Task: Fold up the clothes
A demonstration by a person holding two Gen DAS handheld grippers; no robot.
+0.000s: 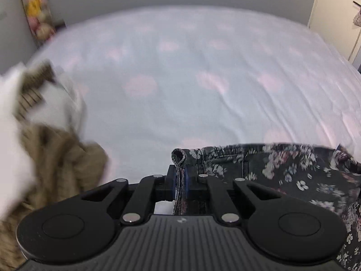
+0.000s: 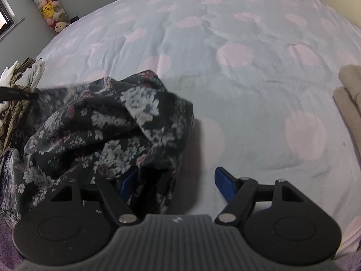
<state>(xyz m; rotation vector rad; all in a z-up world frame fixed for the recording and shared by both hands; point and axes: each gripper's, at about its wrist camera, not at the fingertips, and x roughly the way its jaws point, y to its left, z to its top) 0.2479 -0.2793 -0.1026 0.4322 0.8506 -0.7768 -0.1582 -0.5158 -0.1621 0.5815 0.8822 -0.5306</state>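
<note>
Our left gripper (image 1: 179,176) pinches a hem of the dark floral garment (image 1: 282,171), which trails to three o'clock. Our right gripper (image 2: 174,178) stands wide apart, the garment (image 2: 108,126) draped over its left finger (image 2: 128,178) at nine o'clock. From twelve to three, dotted bedsheet (image 2: 248,90) lies bare.

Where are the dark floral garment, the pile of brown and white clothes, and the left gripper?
dark floral garment (image 2: 108,126), right wrist view, on the middle of the bunched fabric.
pile of brown and white clothes (image 1: 52,140), left wrist view, on the brown fabric.
left gripper (image 1: 179,178), left wrist view, between the fingertips, clamping the garment's hem.
</note>
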